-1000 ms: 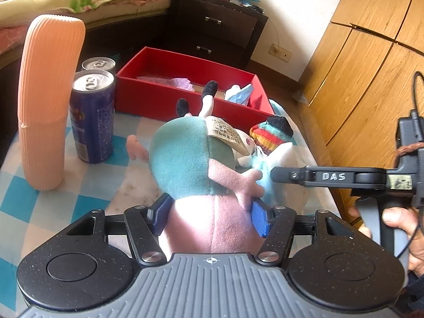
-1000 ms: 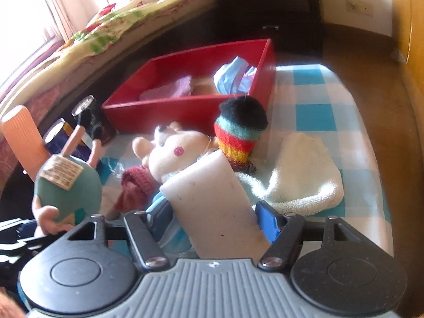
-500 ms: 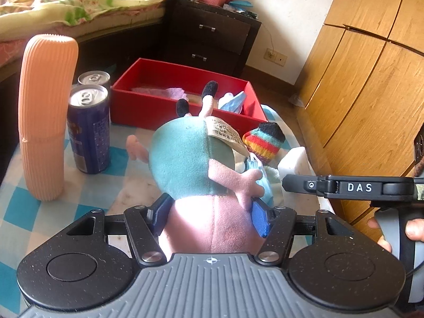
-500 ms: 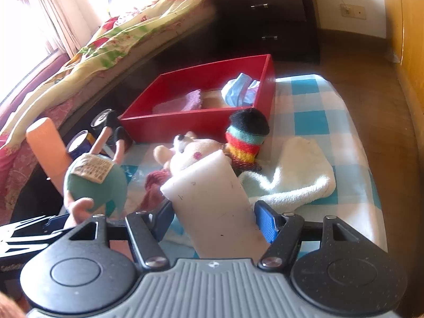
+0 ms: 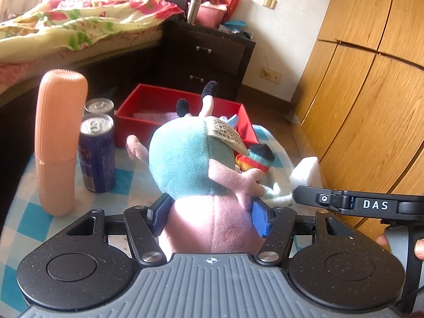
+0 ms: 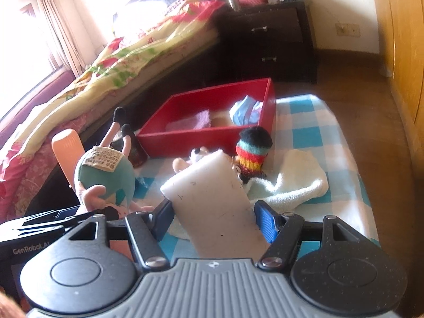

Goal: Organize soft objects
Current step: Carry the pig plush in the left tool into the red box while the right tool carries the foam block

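My left gripper (image 5: 209, 217) is shut on a pink and teal pig plush (image 5: 190, 164), held upside down above the checked table; the plush also shows in the right wrist view (image 6: 106, 177). My right gripper (image 6: 212, 222) is shut on a white foam sponge block (image 6: 212, 198), whose tip shows in the left wrist view (image 5: 304, 172). A red box (image 6: 212, 137) stands further back, holding a pink cloth (image 6: 193, 123) and a blue item (image 6: 246, 110). A striped knit hat (image 6: 251, 153), a white plush (image 6: 196, 156) and a white towel (image 6: 294, 182) lie in front of the box.
A tall ribbed peach cylinder (image 5: 61, 143) and two drink cans (image 5: 96, 153) stand on the table's left. A bed (image 5: 66, 31) and dark dresser (image 5: 209, 61) lie behind. Wooden wardrobe doors (image 5: 371, 106) run along the right.
Both grippers have risen and pulled back with their loads; the table, box and cans look smaller and lower in view. The grips have not changed.
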